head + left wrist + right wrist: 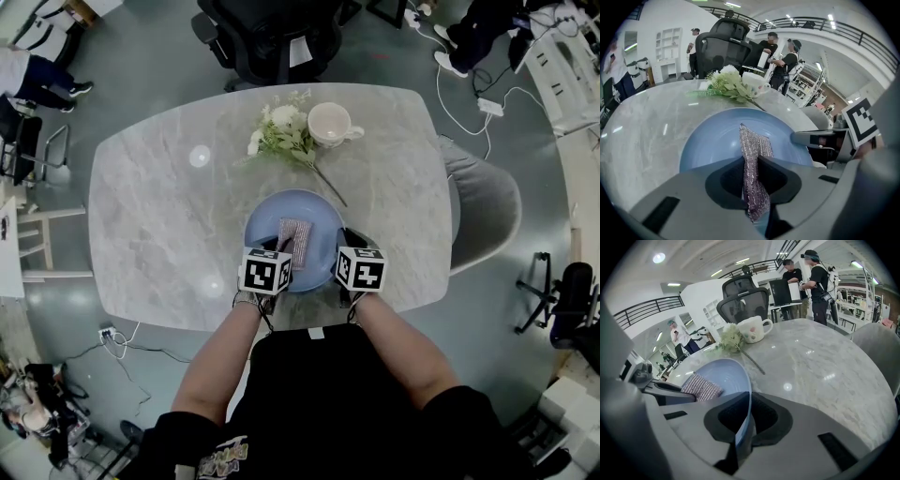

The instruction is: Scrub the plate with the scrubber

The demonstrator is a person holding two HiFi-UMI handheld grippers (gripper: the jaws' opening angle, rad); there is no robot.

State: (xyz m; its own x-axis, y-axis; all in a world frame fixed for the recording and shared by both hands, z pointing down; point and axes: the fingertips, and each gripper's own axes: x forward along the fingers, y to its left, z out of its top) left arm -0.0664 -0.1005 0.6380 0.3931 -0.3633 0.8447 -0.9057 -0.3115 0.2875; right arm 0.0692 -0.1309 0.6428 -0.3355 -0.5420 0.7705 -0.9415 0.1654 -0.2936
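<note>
My left gripper (281, 248): its jaws are shut tight on the scrubber (754, 154). The scrubber stands up between them, and its far end lies on the plate.
My right gripper (347, 246): its jaws pinch the near right rim of the plate (740, 376). I think this is to hold the plate in place.
Where the plate is: right in front of both grippers, on the table (159, 225), close to the table edge on my side.
Step now: I think the scrubbing is just starting or going on. I see no foam or dirt, so I cannot say how much is done.
How to do it well: I would press the scrubber flat on the blue bottom. I would rub in small rounds, from the middle out to the rim. The right grip must be firm so the plate does not spin or slide. I should not push too hard, since the plate is pinched at only one spot.
Mind the grippers: they are just beside each other. Rubbing toward the right one could bump them together.
Edges: the table edge is just behind both grippers. A pull toward me could drag the plate off.
Things ahead: flowers (281, 136) lie just past the plate, and their stem reaches its far rim. A cup (330, 122) sits past the flowers.
Open room: there is lots of table to the left of the left gripper. There is less table to the right of the right gripper, and then a chair (487, 206).
</note>
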